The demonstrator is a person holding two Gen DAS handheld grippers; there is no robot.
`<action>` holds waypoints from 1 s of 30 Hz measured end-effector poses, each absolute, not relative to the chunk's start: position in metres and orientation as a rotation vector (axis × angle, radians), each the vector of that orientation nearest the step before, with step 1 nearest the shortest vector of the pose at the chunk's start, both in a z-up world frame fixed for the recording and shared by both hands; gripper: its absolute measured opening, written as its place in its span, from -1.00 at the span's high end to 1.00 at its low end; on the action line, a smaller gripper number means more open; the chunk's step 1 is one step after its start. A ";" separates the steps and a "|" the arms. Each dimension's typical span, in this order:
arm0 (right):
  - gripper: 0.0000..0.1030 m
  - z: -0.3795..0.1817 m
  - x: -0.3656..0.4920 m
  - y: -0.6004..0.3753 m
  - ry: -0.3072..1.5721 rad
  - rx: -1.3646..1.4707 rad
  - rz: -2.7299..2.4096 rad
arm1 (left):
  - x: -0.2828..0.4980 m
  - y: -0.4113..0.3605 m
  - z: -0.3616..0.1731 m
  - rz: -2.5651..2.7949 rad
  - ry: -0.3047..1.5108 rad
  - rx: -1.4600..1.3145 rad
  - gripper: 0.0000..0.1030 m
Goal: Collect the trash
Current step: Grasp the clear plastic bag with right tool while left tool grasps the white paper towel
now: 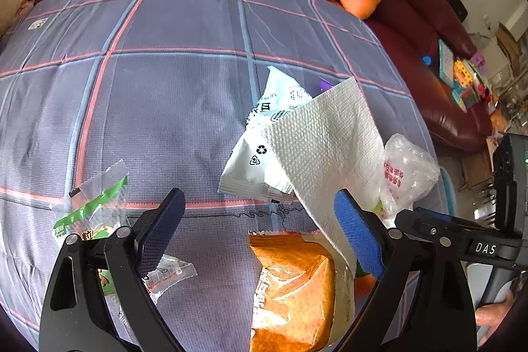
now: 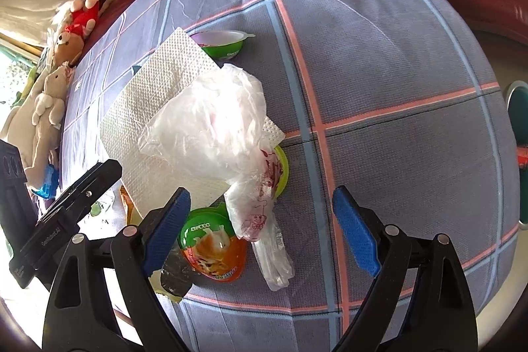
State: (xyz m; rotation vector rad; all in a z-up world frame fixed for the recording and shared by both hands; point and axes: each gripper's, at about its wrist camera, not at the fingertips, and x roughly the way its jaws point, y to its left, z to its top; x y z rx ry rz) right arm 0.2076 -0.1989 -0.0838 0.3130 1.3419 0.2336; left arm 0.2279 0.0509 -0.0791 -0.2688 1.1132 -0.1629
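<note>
Both your left gripper (image 1: 260, 231) and right gripper (image 2: 260, 233) gape empty. An embossed paper towel (image 1: 330, 147) overlaps the crinkly plastic bag (image 2: 211, 124), possibly hiding trash beneath.

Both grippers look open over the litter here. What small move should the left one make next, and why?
Probably lower the left gripper onto the orange snack packet and close. Its jaws stand open and empty, the packet lies flat on the plaid cloth between them, the nearest trash.

One white embossed paper towel (image 1: 330, 150), one crumpled clear plastic bag (image 2: 211, 121), two green-walled jelly cups (image 2: 219, 44) at 11 and 6 o'clock, one orange snack packet (image 1: 293, 289), one pale-green printed wrapper (image 1: 264, 134), two clear torn wrappers (image 1: 95, 203).
</note>
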 end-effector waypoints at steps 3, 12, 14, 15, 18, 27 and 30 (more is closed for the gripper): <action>0.03 -0.085 0.210 -0.194 1.333 0.304 0.262 | 0.229 0.049 -0.079 -0.162 1.117 -0.267 -0.78; 0.55 -0.077 0.206 -0.225 1.284 0.346 0.249 | 0.231 0.026 -0.067 -0.199 1.080 -0.154 -0.78; 0.54 -0.077 0.204 -0.236 1.279 0.362 0.228 | 0.230 0.011 -0.064 -0.224 1.065 -0.093 -0.78; 0.53 -0.077 0.202 -0.242 1.280 0.376 0.221 | 0.231 0.002 -0.064 -0.240 1.063 -0.063 -0.78; 0.50 -0.080 0.197 -0.256 1.281 0.406 0.205 | 0.232 -0.017 -0.068 -0.258 1.072 -0.012 -0.29; 0.47 -0.086 0.182 -0.297 1.262 0.475 0.178 | 0.234 -0.058 -0.076 -0.394 1.137 -0.024 0.83; 0.45 -0.087 0.180 -0.306 1.254 0.495 0.166 | 0.239 -0.073 -0.081 -0.395 1.154 0.006 0.79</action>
